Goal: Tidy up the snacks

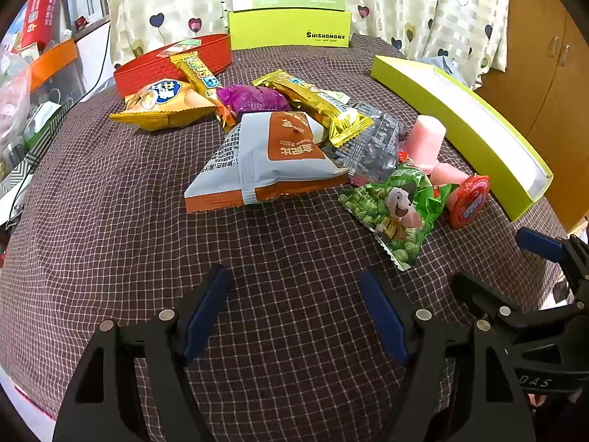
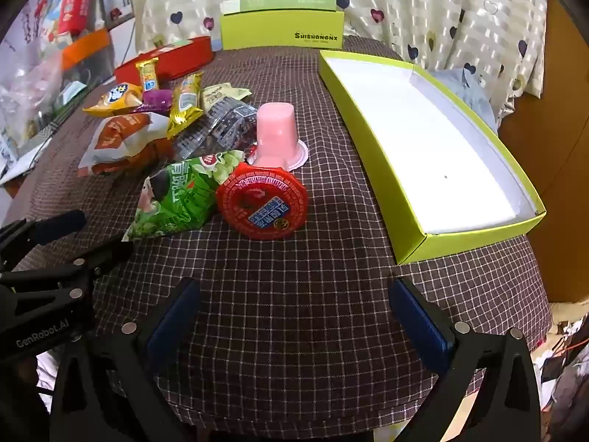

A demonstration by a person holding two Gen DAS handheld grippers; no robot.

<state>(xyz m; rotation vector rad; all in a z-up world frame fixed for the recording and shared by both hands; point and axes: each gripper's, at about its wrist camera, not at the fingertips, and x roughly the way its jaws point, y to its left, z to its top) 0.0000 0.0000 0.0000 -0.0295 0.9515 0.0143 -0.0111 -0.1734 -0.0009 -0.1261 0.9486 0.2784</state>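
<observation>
In the left wrist view, the left hand-held gripper (image 1: 294, 313) is seen with its jaws spread wide and nothing between them, held above bare checked cloth on the counter (image 1: 110, 239). The snacks are heaped beyond it: a grey-and-orange bag (image 1: 257, 162) lies straight ahead, a green pea packet (image 1: 394, 210) to the far right of the fingers, and two pink jelly cups (image 1: 427, 140) just beside that packet. A red basket (image 1: 147, 73) is set at the far left. The right hand-held gripper (image 1: 545, 258) is seen at the right edge.

In the right wrist view, the right hand-held gripper (image 2: 294, 320) is likewise seen wide open and empty. A jelly cup with a red lid (image 2: 262, 202) lies ahead, slightly left, touching the green pea packet (image 2: 173, 202). An open green box (image 2: 423, 243) is placed to the right, apart from the pile.
</observation>
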